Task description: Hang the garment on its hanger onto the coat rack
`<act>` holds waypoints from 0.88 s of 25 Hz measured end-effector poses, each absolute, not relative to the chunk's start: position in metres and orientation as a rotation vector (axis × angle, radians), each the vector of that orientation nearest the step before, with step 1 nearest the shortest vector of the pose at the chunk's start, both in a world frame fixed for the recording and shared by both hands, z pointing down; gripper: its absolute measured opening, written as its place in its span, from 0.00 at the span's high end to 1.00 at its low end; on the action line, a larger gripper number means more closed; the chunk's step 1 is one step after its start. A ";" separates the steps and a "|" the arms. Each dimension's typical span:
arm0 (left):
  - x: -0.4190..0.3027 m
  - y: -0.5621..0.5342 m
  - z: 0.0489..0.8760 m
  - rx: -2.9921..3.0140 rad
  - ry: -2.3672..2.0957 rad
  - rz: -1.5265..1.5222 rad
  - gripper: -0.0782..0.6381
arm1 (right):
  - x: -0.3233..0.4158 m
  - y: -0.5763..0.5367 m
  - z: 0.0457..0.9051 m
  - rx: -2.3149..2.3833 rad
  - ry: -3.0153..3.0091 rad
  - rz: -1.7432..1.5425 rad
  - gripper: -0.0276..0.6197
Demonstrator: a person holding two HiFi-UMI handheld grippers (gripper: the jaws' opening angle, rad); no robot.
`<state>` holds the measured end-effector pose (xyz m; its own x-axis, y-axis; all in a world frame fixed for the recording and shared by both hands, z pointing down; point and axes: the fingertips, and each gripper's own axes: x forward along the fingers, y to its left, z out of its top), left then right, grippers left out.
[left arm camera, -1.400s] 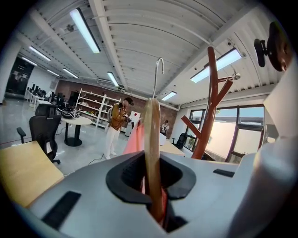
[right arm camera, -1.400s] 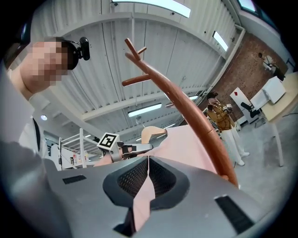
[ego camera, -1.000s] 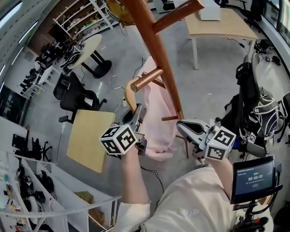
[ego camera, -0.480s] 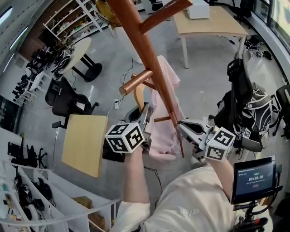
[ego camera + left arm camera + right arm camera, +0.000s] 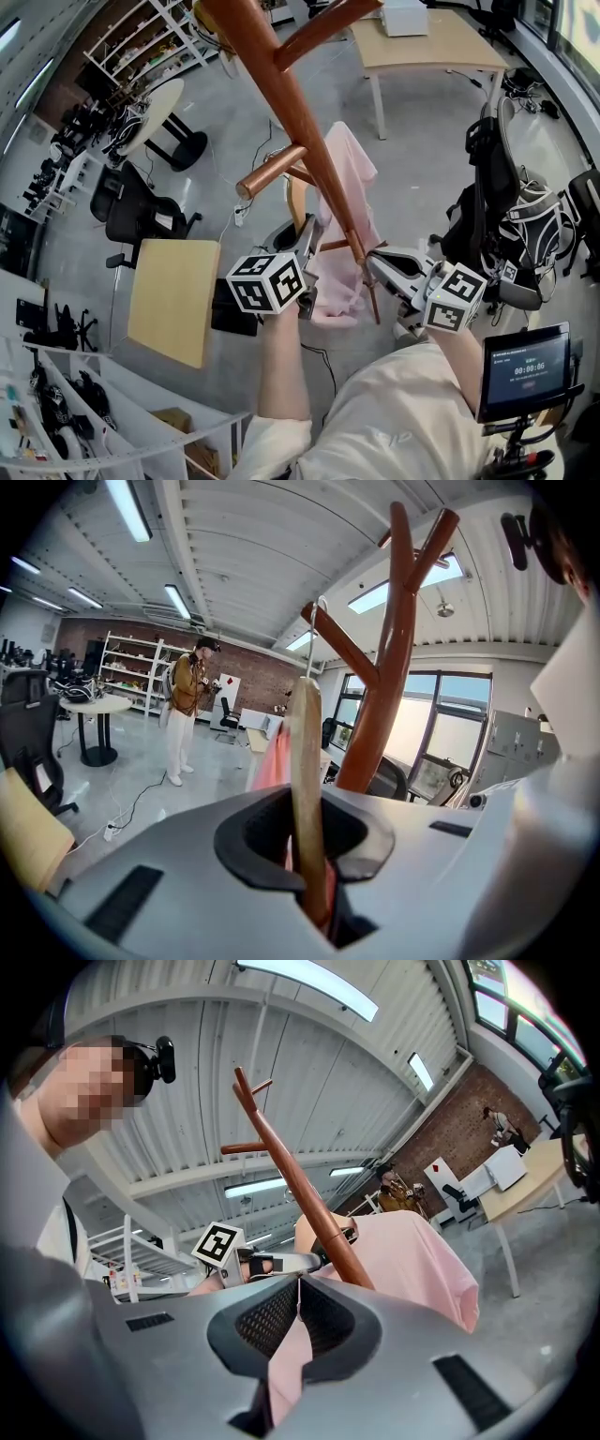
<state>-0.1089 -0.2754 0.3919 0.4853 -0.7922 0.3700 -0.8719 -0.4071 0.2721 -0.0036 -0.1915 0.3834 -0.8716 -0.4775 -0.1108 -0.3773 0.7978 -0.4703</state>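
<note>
A pink garment hangs on a light wooden hanger right beside the reddish-brown coat rack pole. One short rack peg crosses in front of the hanger's top. My left gripper is shut on the hanger's wooden arm, and the hanger's metal hook reaches up near a rack branch. My right gripper is shut on a fold of the garment's lower edge. The rack pole runs between the garment and my right gripper.
A small wooden table with an office chair stands at the left, a larger table at the back right. A backpack and a screen sit at my right. A person stands farther off.
The left gripper has carried the hanger in toward the rack pole, past the tip of the short peg. The garment now hangs against the pole. The right gripper keeps its hold.
</note>
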 end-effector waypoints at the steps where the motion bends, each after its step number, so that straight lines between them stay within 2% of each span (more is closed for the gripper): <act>1: -0.108 -0.275 0.394 2.306 -1.380 0.258 0.84 | -0.003 -0.191 0.384 -0.666 2.763 -0.655 0.94; 22: -0.083 -0.261 0.426 2.336 -1.315 0.375 0.84 | 0.013 -0.181 0.393 -0.709 2.745 -0.686 0.94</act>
<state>-0.0829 -0.2615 0.4263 0.5134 -0.7412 0.4325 -0.8579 -0.4568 0.2354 0.0125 -0.1810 0.3934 -0.8582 -0.5041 -0.0970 -0.3991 0.7740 -0.4915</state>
